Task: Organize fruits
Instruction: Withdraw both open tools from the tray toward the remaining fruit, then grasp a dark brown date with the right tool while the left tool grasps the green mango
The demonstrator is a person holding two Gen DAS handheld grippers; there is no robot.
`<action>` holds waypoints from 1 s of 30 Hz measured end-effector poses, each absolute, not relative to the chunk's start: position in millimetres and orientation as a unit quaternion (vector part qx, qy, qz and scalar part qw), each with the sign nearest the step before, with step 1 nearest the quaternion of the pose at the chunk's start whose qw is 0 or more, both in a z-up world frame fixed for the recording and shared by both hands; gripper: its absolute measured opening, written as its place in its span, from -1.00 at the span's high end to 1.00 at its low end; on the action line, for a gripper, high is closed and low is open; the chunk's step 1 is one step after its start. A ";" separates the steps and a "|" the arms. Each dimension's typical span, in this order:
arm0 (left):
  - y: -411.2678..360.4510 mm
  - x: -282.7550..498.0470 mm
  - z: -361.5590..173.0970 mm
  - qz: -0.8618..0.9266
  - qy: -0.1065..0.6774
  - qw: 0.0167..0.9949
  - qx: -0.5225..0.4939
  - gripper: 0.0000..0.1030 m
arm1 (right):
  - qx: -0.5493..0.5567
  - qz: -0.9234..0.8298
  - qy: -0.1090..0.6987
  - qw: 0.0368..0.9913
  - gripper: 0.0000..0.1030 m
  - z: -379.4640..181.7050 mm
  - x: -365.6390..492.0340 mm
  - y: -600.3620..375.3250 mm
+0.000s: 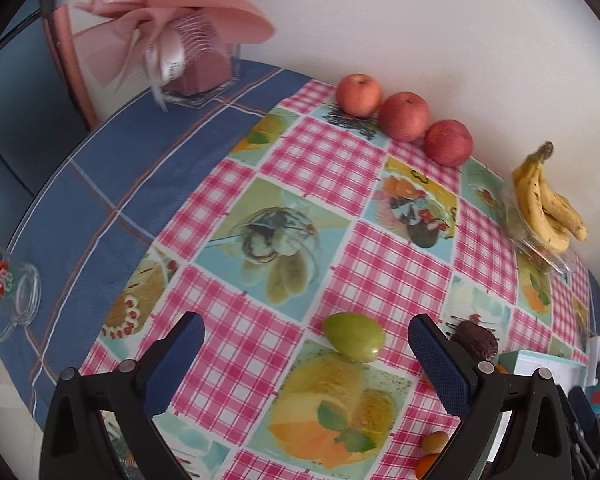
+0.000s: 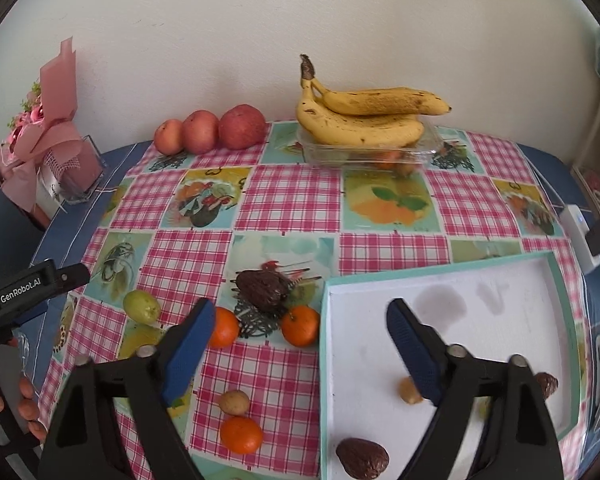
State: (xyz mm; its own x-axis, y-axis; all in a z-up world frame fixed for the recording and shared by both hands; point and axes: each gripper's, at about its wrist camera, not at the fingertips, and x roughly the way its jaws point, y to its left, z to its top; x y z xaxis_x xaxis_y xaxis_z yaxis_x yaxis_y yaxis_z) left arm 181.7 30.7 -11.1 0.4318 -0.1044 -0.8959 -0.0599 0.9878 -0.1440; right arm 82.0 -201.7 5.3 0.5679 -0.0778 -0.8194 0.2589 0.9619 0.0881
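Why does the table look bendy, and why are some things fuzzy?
Left wrist view: the fisheye lens curves the tablecloth into a dome, and the pink bouquet at the top looks smeared. Right wrist view: the wall line bows, dark corners ring the picture, but the bananas stay sharp.

The middle of the checked tablecloth [image 2: 288, 200] lies bare, an open lane between the fruit at the wall and the fruit near the front edge. Along the wall stand three apples [image 2: 204, 130] and bananas [image 2: 364, 118] on a clear plastic container [image 2: 432, 148]. Nearer, a green fruit [image 1: 354, 336], a dark brown fruit [image 2: 262, 290] and oranges [image 2: 300, 325] crowd the approach. The white tray [image 2: 460, 292] has a wide bare floor; its raised teal rim borders it.
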 end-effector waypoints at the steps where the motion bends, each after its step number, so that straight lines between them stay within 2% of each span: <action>1: 28.6 183.2 -12.4 -0.017 0.535 0.841 -0.076 -0.99 | 0.098 -0.093 0.457 0.879 -0.37 3.8 84.3 -200.7; 4: 26.4 187.0 -17.9 -0.026 0.544 0.835 -0.081 -0.97 | 0.092 -0.089 0.466 0.876 -0.30 -1.2 91.7 -197.9; 5: 26.0 188.5 -19.5 -0.027 0.546 0.833 -0.082 -0.97 | 0.092 -0.087 0.468 0.874 -0.18 -3.0 94.4 -197.3; 7: 25.4 191.8 -23.5 -0.029 0.551 0.830 -0.084 -0.97 | 0.095 -0.083 0.472 0.873 -0.08 -5.5 98.0 -196.4; 30: 2.6 210.6 -86.1 -0.044 0.615 0.782 -0.090 -0.82 | 0.077 -0.060 0.520 0.848 -0.05 -66.0 150.8 -174.5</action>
State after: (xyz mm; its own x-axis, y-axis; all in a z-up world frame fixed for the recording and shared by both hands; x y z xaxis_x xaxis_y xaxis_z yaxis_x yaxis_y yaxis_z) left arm 210.6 2.6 -86.1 0.2390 -0.1798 -0.9542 -0.0407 0.9800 -0.1948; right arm 150.8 -174.5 -66.0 0.4512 -0.0207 -0.8922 0.1819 0.9809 0.0693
